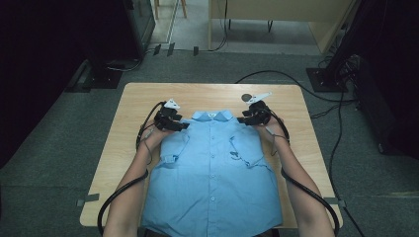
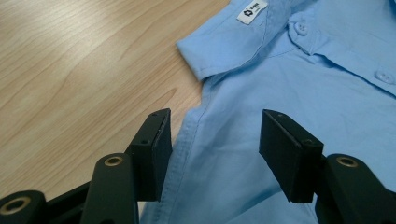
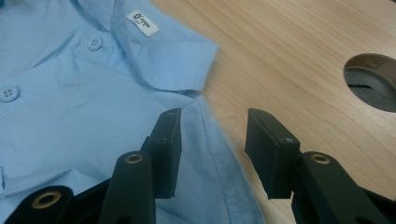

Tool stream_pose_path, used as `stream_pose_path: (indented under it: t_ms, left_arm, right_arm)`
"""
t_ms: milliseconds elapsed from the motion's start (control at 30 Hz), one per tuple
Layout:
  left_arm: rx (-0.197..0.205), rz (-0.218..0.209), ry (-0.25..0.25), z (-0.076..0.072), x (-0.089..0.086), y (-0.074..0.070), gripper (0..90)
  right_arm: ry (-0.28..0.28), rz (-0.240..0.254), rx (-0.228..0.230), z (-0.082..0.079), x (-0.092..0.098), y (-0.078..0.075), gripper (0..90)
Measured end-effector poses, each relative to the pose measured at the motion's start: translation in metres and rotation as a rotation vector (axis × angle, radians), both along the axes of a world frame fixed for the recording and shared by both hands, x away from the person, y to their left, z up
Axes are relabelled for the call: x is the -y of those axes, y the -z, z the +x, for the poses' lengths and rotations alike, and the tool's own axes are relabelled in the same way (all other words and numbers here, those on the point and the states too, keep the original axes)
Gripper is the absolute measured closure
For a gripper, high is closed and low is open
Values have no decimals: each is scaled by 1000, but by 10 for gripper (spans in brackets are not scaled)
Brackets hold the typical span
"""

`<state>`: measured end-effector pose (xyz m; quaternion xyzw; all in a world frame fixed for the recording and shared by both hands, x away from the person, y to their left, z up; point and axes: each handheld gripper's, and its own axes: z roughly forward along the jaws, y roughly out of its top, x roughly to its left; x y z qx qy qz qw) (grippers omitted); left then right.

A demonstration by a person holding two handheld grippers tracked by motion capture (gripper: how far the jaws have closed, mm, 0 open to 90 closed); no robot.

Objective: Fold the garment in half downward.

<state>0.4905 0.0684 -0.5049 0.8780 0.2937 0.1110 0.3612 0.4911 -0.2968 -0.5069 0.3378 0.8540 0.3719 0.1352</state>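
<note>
Shirt [image 1: 212, 168] lies flat, buttoned, on table [image 1: 133, 98], collar far side. Left gripper [image 1: 185, 125] and right gripper [image 1: 240, 119] sit at its shoulders, jaws apart, straddling shoulder seams, not clamped.

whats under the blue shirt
The blue shirt lies flat on the wooden table. Anything else beneath the cloth is covered and cannot be seen.

place: lab or recording studio | signs: lone wooden table [image 1: 138, 98], grey carpet [image 1: 59, 143], black stand bases [image 1: 323, 79], trailing floor cables [image 1: 341, 133]
</note>
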Motion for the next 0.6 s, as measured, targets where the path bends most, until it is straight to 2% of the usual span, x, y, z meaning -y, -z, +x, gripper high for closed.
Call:
stream_pose_path:
  t_ms: [33,67,100,133,167,200,233,267,333,367,400,433,467,500,533,567,600]
  left_arm:
    - [0,0,0,0,0,0,438]
    - [-5,-20,-1,0,2,3,438]
    - [-5,-20,-1,0,2,3,413]
    - [-7,-25,0,0,2,3,413]
    - [-10,-21,1,1,3,5,413]
    - [3,-7,4,2,5,6,421]
    - [3,-7,4,2,5,6,485]
    - [3,-7,4,2,5,6,485]
    - [-8,3,13,4,7,4,485]
    - [-8,3,13,4,7,4,566]
    - [-7,4,15,4,7,4,566]
    - [-3,23,23,2,11,3,606]
    - [-3,23,23,2,11,3,737]
    - [-9,29,26,1,12,2,737]
    - [-9,29,26,1,12,2,822]
    - [-21,23,8,0,13,2,822]
    - [-21,23,8,0,13,2,867]
  right_arm:
    - [8,35,3,1,-2,4,565]
    - [8,35,3,1,-2,4,580]
    - [8,35,3,1,-2,4,580]
    - [5,46,1,2,-5,6,529]
    - [4,47,3,2,-7,7,517]
    - [0,39,13,3,-10,7,512]
    - [0,39,13,3,-10,7,512]
    - [-1,20,-3,8,-15,10,512]
    - [-1,20,-3,8,-15,10,509]
    - [-1,20,-3,8,-15,10,509]
    - [4,31,-5,11,-17,11,591]
    - [2,30,-2,11,-17,11,638]
    - [2,30,-2,11,-17,11,638]
    - [-17,16,18,7,-19,11,805]
    - [-17,16,18,7,-19,11,805]
    - [-12,33,5,4,-20,12,880]
    - [-12,33,5,4,-20,12,880]
